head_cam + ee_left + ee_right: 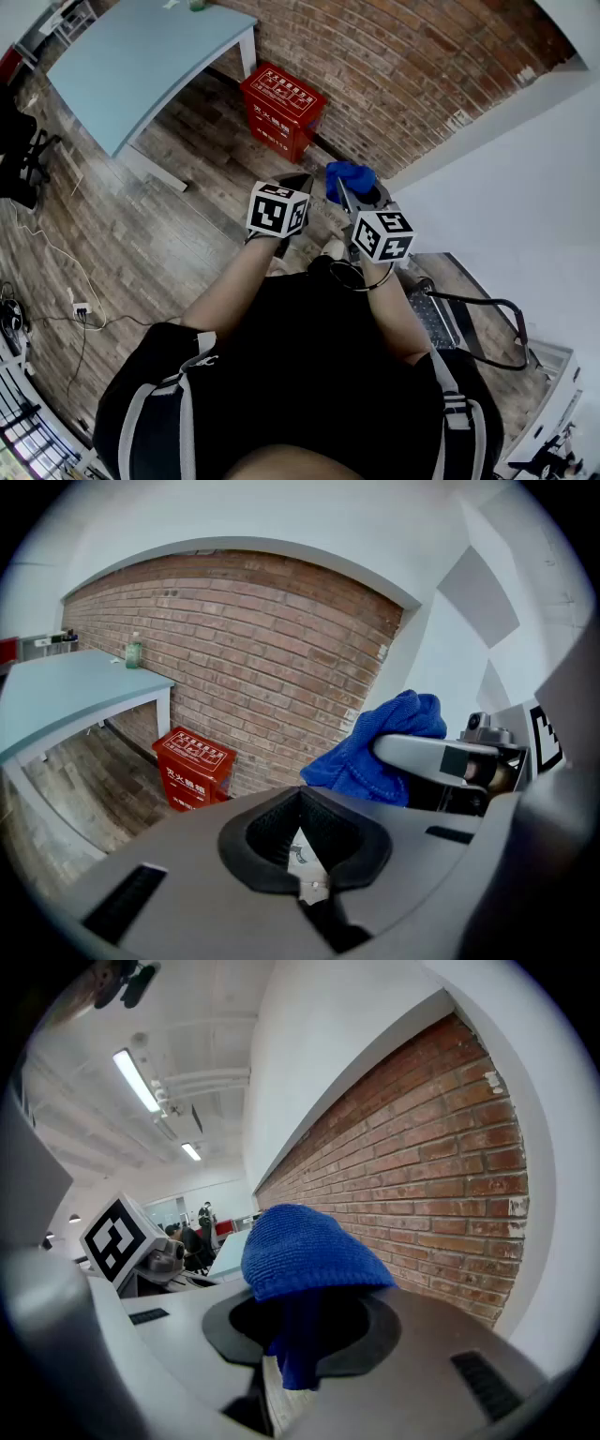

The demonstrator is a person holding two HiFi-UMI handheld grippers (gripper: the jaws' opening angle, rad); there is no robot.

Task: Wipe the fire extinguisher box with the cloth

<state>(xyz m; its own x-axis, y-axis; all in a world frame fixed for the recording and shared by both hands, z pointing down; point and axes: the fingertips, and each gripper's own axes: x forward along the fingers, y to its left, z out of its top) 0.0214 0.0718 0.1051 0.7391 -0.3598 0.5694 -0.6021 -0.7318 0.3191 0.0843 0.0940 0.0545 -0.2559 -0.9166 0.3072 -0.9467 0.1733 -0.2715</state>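
The right tool (281, 1372) is clamped on the blue cloth (305, 1251), held up in the air. The left tool (309, 883) has its jaws together, empty. The red box (281, 110) stands on the floor against the brick wall (412, 66), beside the table (141, 56).

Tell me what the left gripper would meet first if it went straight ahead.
Probably the brick wall, just right of the red box; nothing nearer shows in its line, but depth is unclear.

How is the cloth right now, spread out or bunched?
Bunched: the blue cloth is a wad pinched in the right claw, with one end hanging down.
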